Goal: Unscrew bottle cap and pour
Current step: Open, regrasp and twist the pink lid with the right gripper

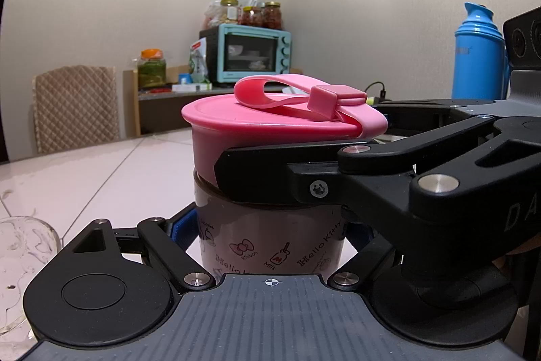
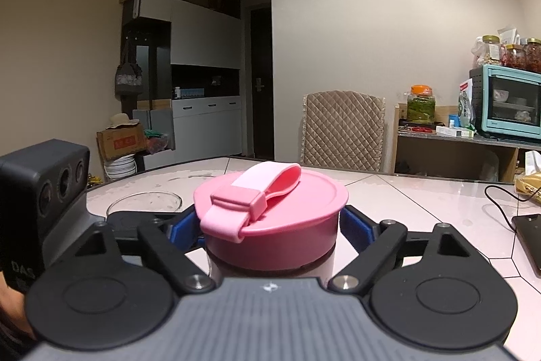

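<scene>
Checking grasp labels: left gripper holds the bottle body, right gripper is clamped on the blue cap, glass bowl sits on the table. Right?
Wrong on one point: the cap is pink, not blue, as the right wrist view shows; only the gripper pads are blue. The rest stands: the left gripper holds the bottle body, the right gripper is clamped on the cap, and the glass bowl sits on the table.

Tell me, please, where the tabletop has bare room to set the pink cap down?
Bare tiles lie beyond the bottle toward the quilted chair, and right of it before the black cable. The left is crowded: glass bowl and the other tongs.
</scene>
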The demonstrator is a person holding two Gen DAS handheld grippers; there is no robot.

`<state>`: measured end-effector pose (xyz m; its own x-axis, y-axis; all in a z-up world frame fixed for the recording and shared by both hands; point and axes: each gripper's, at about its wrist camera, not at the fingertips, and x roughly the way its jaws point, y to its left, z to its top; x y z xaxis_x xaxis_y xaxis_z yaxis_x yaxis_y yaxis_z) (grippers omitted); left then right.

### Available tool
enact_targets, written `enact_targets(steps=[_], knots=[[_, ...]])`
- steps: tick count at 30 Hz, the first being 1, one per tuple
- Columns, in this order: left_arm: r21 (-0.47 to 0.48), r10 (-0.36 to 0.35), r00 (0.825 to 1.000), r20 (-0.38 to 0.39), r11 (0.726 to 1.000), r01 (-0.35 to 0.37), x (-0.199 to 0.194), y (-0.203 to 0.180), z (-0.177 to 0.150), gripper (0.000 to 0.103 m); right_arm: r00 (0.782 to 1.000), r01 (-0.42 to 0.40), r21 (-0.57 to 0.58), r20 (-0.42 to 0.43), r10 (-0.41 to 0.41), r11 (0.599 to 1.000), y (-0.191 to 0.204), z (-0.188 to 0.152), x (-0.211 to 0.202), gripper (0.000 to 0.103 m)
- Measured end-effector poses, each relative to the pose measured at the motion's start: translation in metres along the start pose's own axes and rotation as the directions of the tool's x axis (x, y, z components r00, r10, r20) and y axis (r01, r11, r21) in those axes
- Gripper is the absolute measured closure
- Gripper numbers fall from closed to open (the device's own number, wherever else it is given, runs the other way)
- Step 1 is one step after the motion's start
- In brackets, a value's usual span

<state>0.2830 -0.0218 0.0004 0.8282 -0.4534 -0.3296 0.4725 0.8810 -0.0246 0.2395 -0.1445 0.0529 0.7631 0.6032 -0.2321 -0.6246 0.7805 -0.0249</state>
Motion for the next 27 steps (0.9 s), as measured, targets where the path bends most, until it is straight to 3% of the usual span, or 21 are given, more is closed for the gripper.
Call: enact_targets(steps=[7, 13, 19, 27], knots=[[0.002, -0.004, 1.000, 0.000, 1.000, 0.004, -0.001, 0.001, 0.000, 0.013, 0.999, -0.044, -0.017, -0.002, 0.043, 0.999, -0.006, 0.000, -0.001, 0.018], [0.002, -0.004, 1.000, 0.000, 1.000, 0.004, 0.000, 0.002, 0.000, 0.013, 0.989, -0.149, -0.059, -0.017, 0.149, 0.987, -0.023, 0.003, 0.001, 0.018], [0.001, -0.005, 1.000, 0.000, 1.000, 0.005, 0.000, 0.004, 0.001, 0.013, 0.951, -0.308, -0.093, -0.047, 0.305, 0.947, -0.052, 0.009, 0.006, 0.018], [0.000, -0.005, 1.000, 0.000, 1.000, 0.005, -0.001, 0.004, 0.001, 0.013, 0.897, -0.443, -0.112, -0.071, 0.437, 0.890, -0.073, 0.016, 0.012, 0.018]])
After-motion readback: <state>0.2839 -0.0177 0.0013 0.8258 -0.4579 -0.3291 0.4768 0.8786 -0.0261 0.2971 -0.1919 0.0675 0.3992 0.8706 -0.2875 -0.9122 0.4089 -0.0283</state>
